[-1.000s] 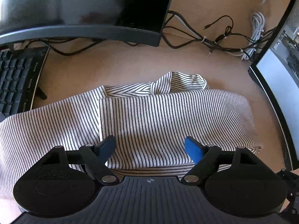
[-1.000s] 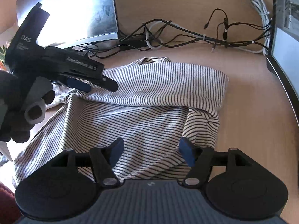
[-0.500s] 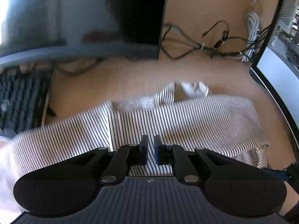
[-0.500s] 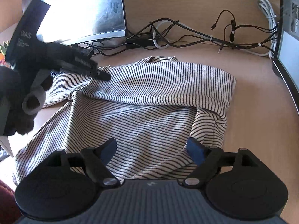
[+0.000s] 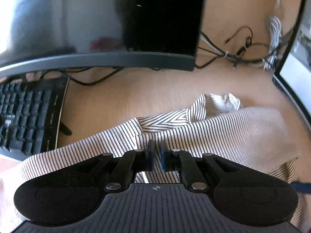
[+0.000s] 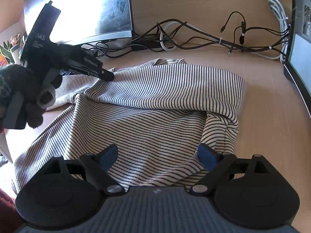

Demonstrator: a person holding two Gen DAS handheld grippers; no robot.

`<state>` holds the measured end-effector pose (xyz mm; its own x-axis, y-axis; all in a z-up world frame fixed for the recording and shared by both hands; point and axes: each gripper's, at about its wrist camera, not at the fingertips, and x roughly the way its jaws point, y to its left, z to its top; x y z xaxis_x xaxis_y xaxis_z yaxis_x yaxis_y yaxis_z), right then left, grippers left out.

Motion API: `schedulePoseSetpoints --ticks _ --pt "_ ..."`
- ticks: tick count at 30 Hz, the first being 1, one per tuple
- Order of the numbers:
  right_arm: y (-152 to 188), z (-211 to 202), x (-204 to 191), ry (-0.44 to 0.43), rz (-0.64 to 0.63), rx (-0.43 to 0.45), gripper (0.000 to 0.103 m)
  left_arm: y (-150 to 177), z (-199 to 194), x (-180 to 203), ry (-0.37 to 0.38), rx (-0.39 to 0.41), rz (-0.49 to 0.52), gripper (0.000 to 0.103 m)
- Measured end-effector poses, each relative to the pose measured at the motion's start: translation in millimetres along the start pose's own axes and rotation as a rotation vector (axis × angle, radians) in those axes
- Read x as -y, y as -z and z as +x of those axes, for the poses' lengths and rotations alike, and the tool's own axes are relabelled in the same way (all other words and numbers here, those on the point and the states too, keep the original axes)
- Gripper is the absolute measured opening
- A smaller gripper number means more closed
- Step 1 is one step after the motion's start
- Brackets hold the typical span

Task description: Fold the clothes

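Observation:
A white shirt with thin black stripes [image 6: 155,104] lies on the wooden desk, its far part folded over toward the near side; it also shows in the left wrist view [image 5: 213,134]. My left gripper [image 5: 156,151] is shut on a fold of the shirt near its left end and lifts that cloth a little; it also shows in the right wrist view [image 6: 105,74]. My right gripper [image 6: 158,155] is open and empty, just above the shirt's near edge.
A curved monitor [image 5: 97,29] stands behind the shirt, a black keyboard [image 5: 25,116] at the left. A tangle of cables [image 6: 213,38] lies at the back. A second screen [image 6: 299,62] borders the right side.
My left gripper closed on the shirt fold and has drawn it up slightly. My right gripper stayed open and moved a little closer over the near edge.

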<state>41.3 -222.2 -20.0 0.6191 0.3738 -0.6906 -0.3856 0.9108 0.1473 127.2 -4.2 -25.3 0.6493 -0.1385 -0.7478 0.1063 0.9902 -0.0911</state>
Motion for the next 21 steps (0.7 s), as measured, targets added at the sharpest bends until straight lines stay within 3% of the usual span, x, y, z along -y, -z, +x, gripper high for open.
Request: schedulePoseSetpoints --ticks 2,4,8,11,12,13,14,16,21 --pt "0.2 -0.3 0.1 0.002 0.002 0.001 0.090 -2.7 -5.2 -0.6 0.009 0.002 -0.024 0.023" --pt "-0.3 -1.2 0.5 0.004 0.008 0.002 0.090 -2.2 -8.7 -1.1 0.040 0.000 -0.051 0.053" --pt "-4.2 -10.4 6.8 -0.004 0.083 0.003 0.090 3.7 -6.5 4.4 0.075 -0.024 -0.040 0.060" --pt "-5.4 -21.4 10.3 0.012 0.121 0.022 0.090 9.4 -2.3 11.7 0.031 -0.015 0.015 0.053" --pt "-5.3 -24.8 11.4 0.018 0.130 0.029 0.090 10.5 -1.8 14.1 0.018 -0.009 0.035 0.040" --pt "-4.9 -27.7 12.1 0.021 0.137 0.034 0.090 11.0 -0.7 16.4 0.010 -0.007 0.054 0.018" --pt "-4.4 -30.0 12.1 0.023 0.143 0.038 0.090 10.5 1.3 18.1 0.008 -0.009 0.067 0.008" --pt "-3.5 -33.8 11.0 0.028 0.151 0.045 0.090 8.9 3.6 20.0 0.002 0.002 0.079 0.004" --pt "0.2 -38.6 9.6 0.031 0.160 0.050 0.091 -1.8 -23.6 29.2 -0.017 0.197 0.182 0.003"
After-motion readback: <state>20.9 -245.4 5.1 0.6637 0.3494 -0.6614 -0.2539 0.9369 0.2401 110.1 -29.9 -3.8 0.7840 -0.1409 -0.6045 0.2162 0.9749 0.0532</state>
